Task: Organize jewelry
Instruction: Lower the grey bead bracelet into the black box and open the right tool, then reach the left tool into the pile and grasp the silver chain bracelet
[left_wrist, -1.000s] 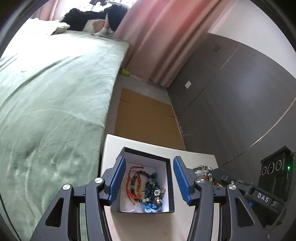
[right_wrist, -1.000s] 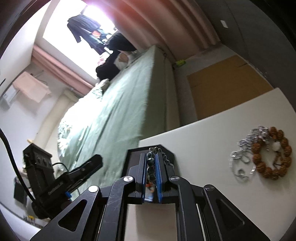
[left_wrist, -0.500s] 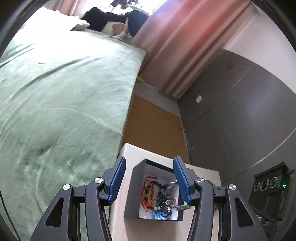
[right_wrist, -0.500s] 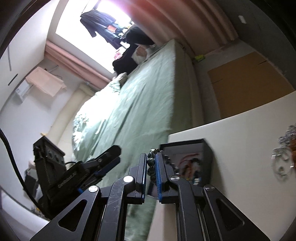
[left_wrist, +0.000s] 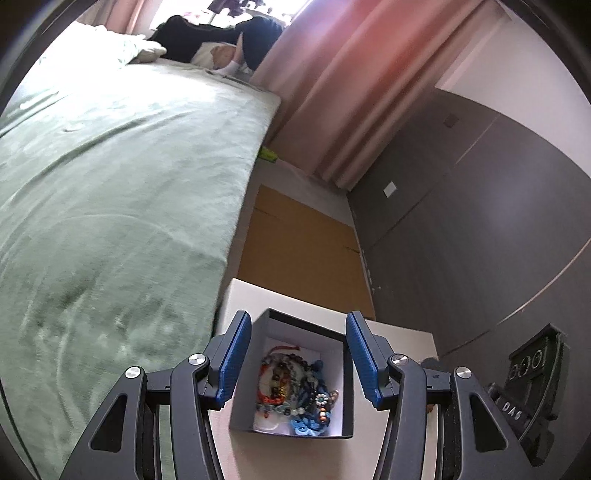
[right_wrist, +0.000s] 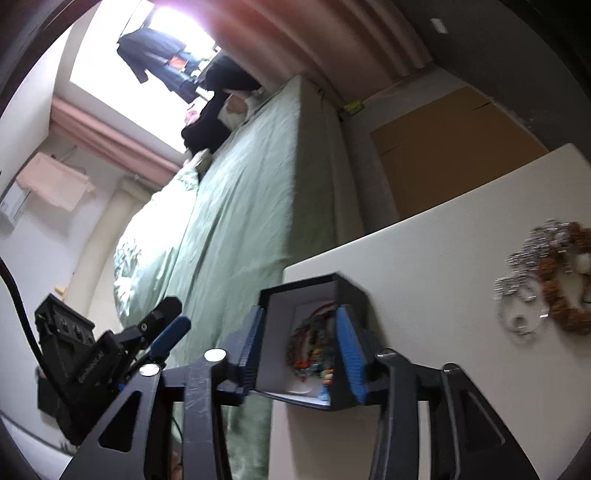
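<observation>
A dark box (left_wrist: 334, 334) with a white inside stands on the white table (left_wrist: 243, 295) and holds a heap of beaded bracelets (left_wrist: 295, 387). My left gripper (left_wrist: 295, 360) is open and empty, its blue pads on either side above the box. My right gripper (right_wrist: 301, 350) is open and empty, over the same box (right_wrist: 351, 291) and its bracelets (right_wrist: 312, 347). A brown bead bracelet (right_wrist: 565, 273) and a silver chain (right_wrist: 521, 291) lie on the table to the right of the box.
A bed with a green cover (left_wrist: 110, 166) runs along the table's left side. Brown cardboard (left_wrist: 303, 236) lies on the floor beyond the table's far edge. A dark wardrobe wall (left_wrist: 480, 221) stands to the right.
My right gripper has opened and let go of the dark bead string it held above the box. The left gripper has drawn back and tilted, still open.
</observation>
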